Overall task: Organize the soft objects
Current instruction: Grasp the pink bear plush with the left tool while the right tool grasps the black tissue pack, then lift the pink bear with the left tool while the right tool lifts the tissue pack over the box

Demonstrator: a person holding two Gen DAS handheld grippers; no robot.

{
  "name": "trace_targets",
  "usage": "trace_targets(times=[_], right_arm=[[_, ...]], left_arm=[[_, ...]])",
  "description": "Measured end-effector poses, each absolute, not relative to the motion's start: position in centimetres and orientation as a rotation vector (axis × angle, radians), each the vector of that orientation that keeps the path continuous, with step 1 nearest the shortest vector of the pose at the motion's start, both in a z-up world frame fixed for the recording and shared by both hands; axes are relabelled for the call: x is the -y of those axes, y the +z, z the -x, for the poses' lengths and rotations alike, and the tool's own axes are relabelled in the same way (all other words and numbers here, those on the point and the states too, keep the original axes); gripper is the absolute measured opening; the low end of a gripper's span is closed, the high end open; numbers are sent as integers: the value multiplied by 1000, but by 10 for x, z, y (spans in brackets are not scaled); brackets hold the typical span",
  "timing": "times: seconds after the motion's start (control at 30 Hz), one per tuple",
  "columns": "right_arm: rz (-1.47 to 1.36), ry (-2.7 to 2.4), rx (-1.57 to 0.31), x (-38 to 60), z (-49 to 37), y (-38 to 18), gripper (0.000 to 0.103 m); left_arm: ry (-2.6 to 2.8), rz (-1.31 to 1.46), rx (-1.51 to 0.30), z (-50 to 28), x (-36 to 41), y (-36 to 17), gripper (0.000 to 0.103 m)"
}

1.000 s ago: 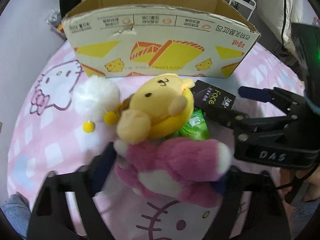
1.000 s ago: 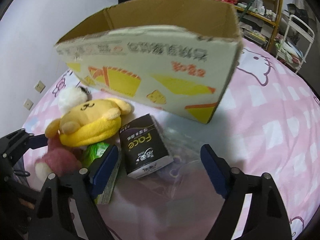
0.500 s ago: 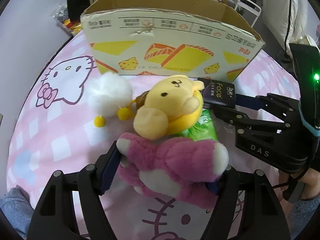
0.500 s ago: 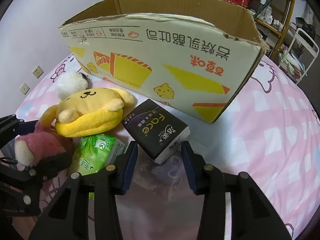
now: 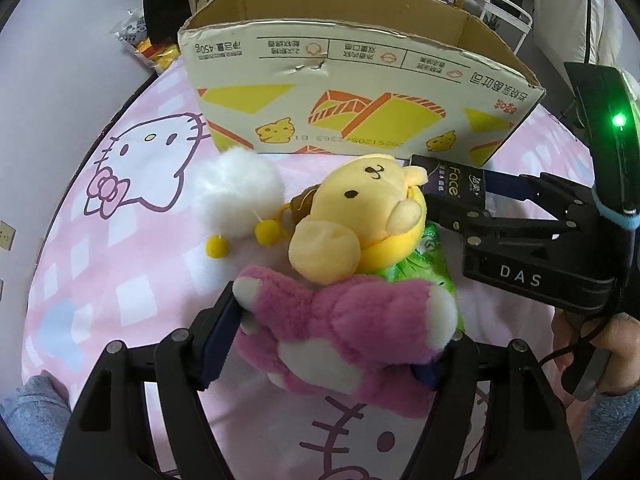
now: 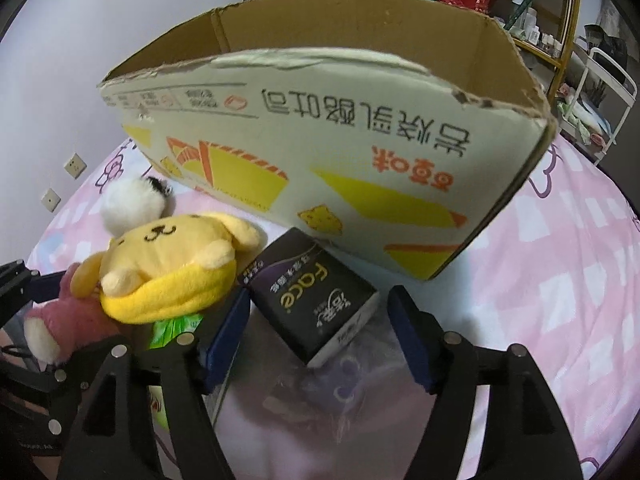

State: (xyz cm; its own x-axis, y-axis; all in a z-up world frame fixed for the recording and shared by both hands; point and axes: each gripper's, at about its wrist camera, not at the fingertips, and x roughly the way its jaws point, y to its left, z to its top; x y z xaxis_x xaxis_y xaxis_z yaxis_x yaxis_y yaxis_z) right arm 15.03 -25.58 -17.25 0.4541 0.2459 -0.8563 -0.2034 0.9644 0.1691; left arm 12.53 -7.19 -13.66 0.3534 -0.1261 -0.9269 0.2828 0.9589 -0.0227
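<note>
left fingers (image 5: pixel 218 344) clamp pink plush (image 5: pixel 344 320), right spread

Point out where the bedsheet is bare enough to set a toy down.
Bare bedsheet lies right of the cardboard box, and left of the white pompom toy around the cat print. It is crowded in front of the box: yellow dog plush, pink bear plush, green packet and black tissue pack touch.

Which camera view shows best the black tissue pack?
The right wrist view: the black tissue pack lies whole between the open right gripper fingers. The left wrist view shows only its printed top, beside the yellow plush.
</note>
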Motion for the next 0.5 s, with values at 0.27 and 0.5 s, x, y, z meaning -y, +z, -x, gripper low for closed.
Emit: trace_targets(times=[0.27, 0.5], right_arm=[[-108, 298, -1057, 266, -155, -177, 80], [-96, 306, -1038, 263, -152, -175, 66]], left_arm=[[-260, -143, -1186, -127, 72, -138, 73], [-262, -136, -1187, -127, 71, -137, 73]])
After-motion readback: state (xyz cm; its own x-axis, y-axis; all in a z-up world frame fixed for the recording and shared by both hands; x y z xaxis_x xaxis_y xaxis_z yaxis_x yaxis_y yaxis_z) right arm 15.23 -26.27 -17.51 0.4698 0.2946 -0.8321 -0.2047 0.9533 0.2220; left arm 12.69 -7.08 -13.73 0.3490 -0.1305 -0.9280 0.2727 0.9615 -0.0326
